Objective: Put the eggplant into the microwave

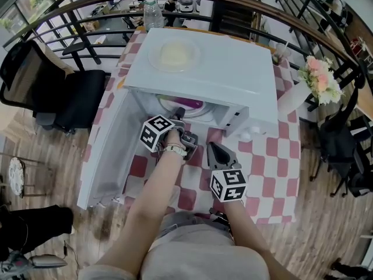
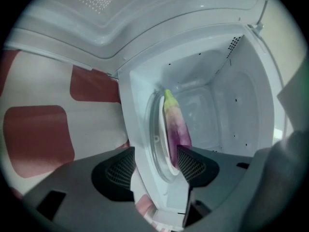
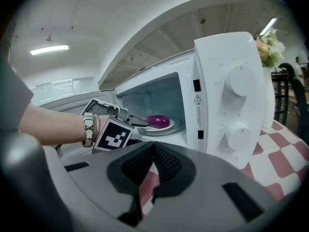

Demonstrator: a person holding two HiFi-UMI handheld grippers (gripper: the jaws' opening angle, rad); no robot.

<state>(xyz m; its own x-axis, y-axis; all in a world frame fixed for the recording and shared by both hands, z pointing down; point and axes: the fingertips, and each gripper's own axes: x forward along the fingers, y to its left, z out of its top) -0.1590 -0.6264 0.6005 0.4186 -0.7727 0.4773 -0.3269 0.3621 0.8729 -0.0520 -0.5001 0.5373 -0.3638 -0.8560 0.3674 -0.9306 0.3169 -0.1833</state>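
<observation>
A white boxy microwave oven (image 1: 221,69) stands on a table under a red-and-white checked tablecloth (image 1: 274,162), its white door (image 1: 111,150) swung fully open to the left. The glossy purple eggplant with a pale green stem end (image 2: 176,129) lies inside the cavity on the round clear glass turntable (image 2: 157,141). The left gripper (image 2: 155,166) reaches into the oven mouth with its jaws spread wide; the turntable's rim shows in the gap between the black ribbed pads (image 2: 190,166), and the eggplant lies just beyond the right-hand pad, with neither pad pressing on it. The right gripper (image 3: 153,163) hangs in front of the microwave, over the tablecloth and to the right of the left one, its jaws drawn together with nothing between them. Two round white dials (image 3: 240,79) sit one above the other on the oven's front panel. A shallow clear dish with pale yellow contents (image 1: 173,55) rests on top of the microwave, and a white vase of pink flowers (image 1: 317,77) stands to its right
</observation>
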